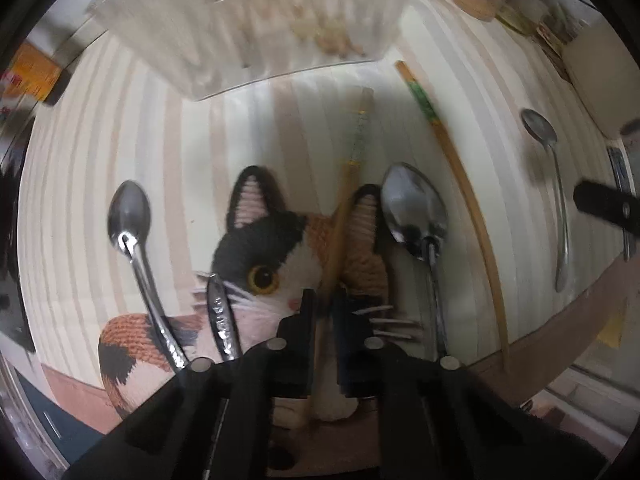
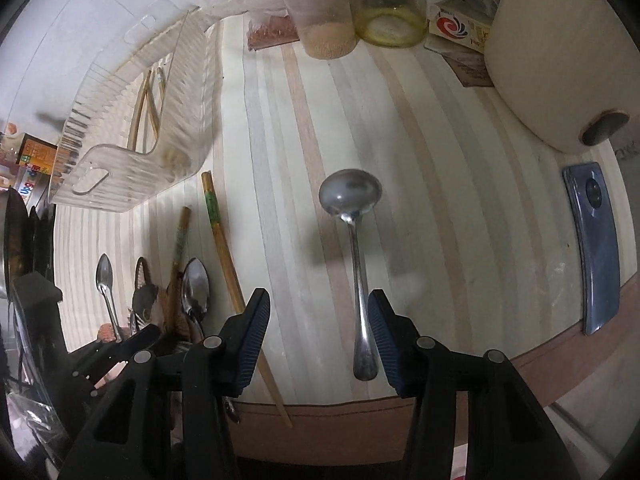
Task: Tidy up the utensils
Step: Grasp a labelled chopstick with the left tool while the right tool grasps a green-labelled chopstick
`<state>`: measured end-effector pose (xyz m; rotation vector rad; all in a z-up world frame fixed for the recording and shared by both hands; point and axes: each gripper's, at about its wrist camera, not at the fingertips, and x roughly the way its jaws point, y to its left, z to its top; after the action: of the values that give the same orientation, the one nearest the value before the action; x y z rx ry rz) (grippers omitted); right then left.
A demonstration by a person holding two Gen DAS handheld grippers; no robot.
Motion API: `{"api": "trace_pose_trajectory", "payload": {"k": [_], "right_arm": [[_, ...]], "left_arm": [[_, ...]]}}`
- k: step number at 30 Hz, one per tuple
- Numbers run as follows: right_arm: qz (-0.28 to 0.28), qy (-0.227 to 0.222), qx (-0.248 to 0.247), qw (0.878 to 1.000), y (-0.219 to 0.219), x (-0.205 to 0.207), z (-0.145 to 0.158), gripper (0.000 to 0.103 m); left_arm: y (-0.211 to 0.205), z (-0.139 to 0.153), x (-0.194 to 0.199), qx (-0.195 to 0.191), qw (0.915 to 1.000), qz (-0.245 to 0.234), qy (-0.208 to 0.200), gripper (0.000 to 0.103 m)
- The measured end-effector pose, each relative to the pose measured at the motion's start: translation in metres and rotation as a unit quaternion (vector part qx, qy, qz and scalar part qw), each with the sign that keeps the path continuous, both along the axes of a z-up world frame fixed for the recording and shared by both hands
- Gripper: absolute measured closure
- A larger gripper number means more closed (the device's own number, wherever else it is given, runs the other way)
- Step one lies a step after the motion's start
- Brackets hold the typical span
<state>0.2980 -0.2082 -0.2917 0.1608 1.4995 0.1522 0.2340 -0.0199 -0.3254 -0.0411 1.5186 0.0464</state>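
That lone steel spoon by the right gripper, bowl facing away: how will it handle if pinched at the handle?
The polished steel spoon looks rigid, so it should lift without flexing. Its thin, glossy handle is probably slippery between the right gripper pads. Gripped near the handle's end, the bowl's weight may swing it downward. It lies flat on the striped wooden table, leaving little edge to catch.

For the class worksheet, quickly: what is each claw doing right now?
Left claw: shut on the thin wooden chopstick lying over the crocheted cat mat.
Right claw: open, empty, straddling the long-handled steel spoon.
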Motion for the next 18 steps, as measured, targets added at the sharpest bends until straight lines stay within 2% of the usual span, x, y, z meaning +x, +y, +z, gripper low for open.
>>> {"api": "trace_pose_trajectory", "payload": {"k": [3,7,10,11,12,14,17,18], "right_arm": [[0.023,0.009,0.007,1.0,0.016,-0.003,-0.006,0.05],[0.064,0.011,0.0,0.998,0.05,-0.005,-0.02,0.054],[0.101,0.014,-0.021,0.995,0.076,-0.007,-0.034,0.067],[0.113,0.015,-0.036,0.993,0.083,-0.009,-0.039,0.076],[0.126,-0.003,-0.056,0.99,0.089,-0.012,-0.036,0.083],[0.136,0.003,-0.073,0.988,0.092,-0.016,-0.039,0.096],[0.128,0.013,-0.089,0.988,0.081,-0.022,-0.038,0.096],[0.123,0.018,-0.09,0.988,0.075,-0.025,-0.038,0.096]], "left_arm": [[0.024,0.0,0.0,-0.009,0.9985,0.054,0.0,0.099],[0.033,0.001,0.004,-0.018,0.9972,0.073,0.0,0.099],[0.034,0.001,0.004,-0.012,0.9973,0.072,-0.002,0.099],[0.034,-0.001,0.002,-0.013,0.9973,0.072,-0.002,0.099],[0.031,-0.001,0.002,-0.014,0.9972,0.073,-0.002,0.099],[0.03,0.001,-0.001,-0.017,0.997,0.076,-0.004,0.099],[0.032,0.001,0.001,-0.018,0.9969,0.077,-0.005,0.099],[0.035,-0.002,-0.011,-0.02,0.9967,0.078,-0.006,0.099]]}}
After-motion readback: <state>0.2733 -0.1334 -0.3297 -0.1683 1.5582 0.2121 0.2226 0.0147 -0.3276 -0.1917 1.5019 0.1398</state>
